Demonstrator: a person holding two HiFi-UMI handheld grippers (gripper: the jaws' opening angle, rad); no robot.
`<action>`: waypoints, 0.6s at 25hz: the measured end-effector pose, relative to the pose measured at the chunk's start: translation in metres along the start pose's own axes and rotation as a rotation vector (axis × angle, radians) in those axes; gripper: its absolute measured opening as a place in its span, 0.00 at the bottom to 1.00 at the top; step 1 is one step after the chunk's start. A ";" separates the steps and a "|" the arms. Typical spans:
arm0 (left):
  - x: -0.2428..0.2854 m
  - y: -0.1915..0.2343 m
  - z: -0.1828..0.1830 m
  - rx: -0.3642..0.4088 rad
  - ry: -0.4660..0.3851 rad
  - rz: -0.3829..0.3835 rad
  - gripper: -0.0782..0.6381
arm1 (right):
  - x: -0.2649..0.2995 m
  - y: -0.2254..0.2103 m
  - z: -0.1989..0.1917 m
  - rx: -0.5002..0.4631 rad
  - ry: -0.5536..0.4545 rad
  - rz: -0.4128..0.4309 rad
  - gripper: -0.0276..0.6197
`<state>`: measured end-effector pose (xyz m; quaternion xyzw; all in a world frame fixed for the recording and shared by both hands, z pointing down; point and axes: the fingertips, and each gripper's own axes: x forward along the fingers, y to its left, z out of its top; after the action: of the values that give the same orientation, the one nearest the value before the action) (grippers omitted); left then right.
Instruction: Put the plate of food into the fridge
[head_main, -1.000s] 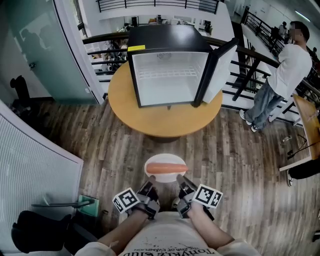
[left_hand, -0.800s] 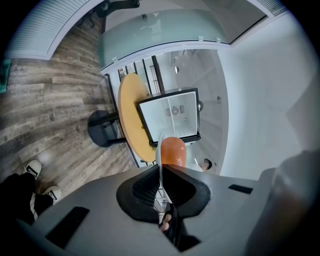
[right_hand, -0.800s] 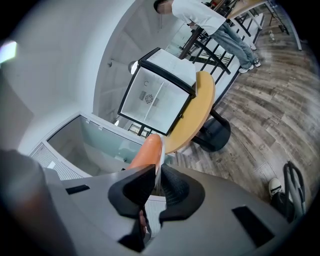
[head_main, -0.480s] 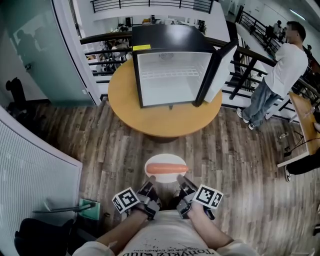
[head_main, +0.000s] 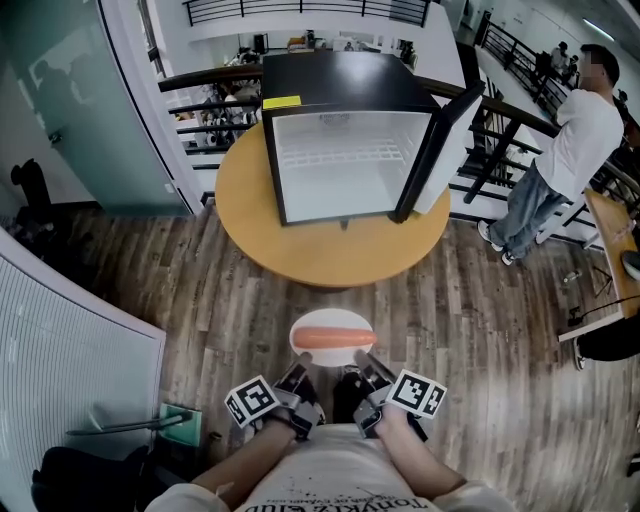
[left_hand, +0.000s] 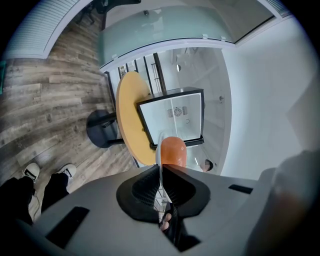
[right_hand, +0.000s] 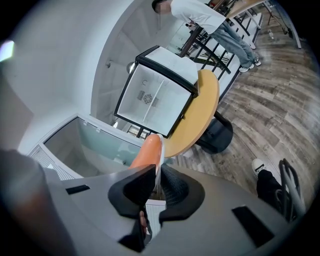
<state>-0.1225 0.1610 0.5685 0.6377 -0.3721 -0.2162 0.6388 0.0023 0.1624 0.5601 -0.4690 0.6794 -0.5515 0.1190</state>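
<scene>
L gripper (head_main: 299, 372) & R gripper (head_main: 366, 366) each pinching the plate (head_main: 331, 358) rim, one per side, plate held level btwn them w/ sausage (head_main: 333, 337) on it. Straight ahead, well off: fridge (head_main: 345, 170), door open, on round table (head_main: 330, 260).

A white plate (head_main: 331, 357) bearing one long orange-pink piece of food (head_main: 333, 337), laid crosswise, is held level in the air, well apart from the fridge. Its near rim is pinched by the left hand-held gripper (head_main: 300, 376) and the right hand-held gripper (head_main: 364, 374). The small black fridge (head_main: 340, 80) is stood on a round wooden worktop (head_main: 330, 255), its door (head_main: 447, 140) swung open to the right. The white interior is fitted with a wire shelf (head_main: 340, 155).
</scene>
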 end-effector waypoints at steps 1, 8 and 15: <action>0.006 0.000 0.002 -0.002 -0.002 0.003 0.15 | 0.004 -0.002 0.005 0.001 0.002 0.002 0.12; 0.062 -0.008 0.024 -0.009 -0.022 0.005 0.15 | 0.039 -0.009 0.058 -0.007 0.022 0.014 0.12; 0.126 -0.029 0.049 -0.005 -0.062 -0.005 0.15 | 0.076 -0.010 0.124 -0.022 0.045 0.042 0.12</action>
<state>-0.0742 0.0316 0.5609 0.6300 -0.3898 -0.2383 0.6280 0.0506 0.0253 0.5509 -0.4433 0.6978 -0.5518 0.1099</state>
